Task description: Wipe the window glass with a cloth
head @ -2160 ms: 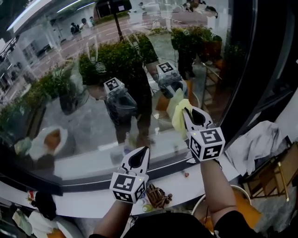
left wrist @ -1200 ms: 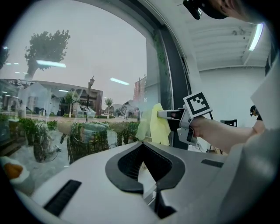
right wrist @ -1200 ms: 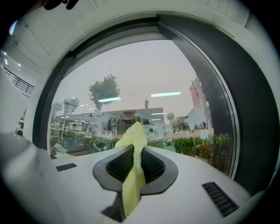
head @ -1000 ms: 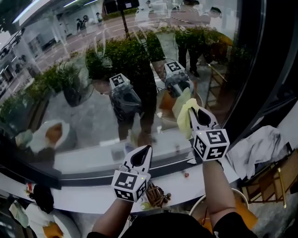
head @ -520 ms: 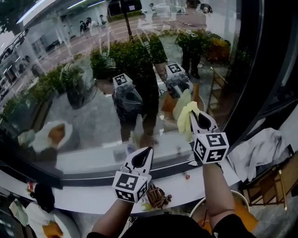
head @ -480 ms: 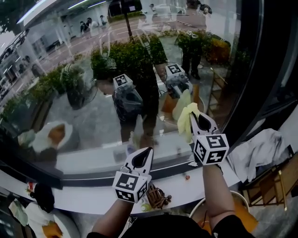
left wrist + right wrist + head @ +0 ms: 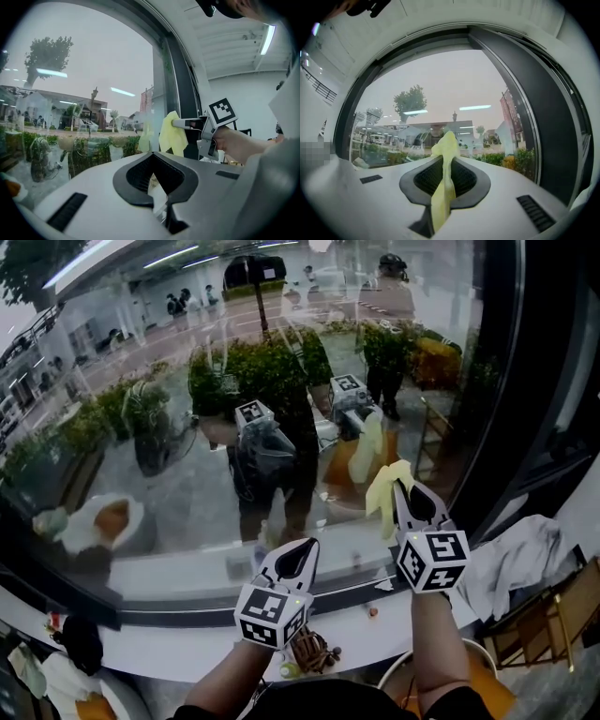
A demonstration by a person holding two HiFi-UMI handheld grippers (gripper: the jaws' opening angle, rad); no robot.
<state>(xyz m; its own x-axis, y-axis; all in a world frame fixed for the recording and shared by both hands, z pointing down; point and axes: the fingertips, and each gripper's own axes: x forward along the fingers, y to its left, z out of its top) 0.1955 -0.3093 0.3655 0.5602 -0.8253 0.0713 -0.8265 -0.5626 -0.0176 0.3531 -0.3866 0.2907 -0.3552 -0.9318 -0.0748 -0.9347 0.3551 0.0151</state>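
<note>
The right gripper [image 7: 403, 491] clamps the cloth [image 7: 384, 495], which pokes out at 12 o'clock toward the glass [image 7: 169, 456]; whether they touch is unclear. The left gripper [image 7: 298, 557], jaws together and empty, sits at 8 o'clock.

cloth [image 7: 386, 499] before window glass [image 7: 187, 474], left gripper [image 7: 306, 549] lower-left

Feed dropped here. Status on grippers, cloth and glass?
Right gripper shut on yellow cloth, up by window glass. Left gripper shut, empty, lower. Nothing in the way.
</note>
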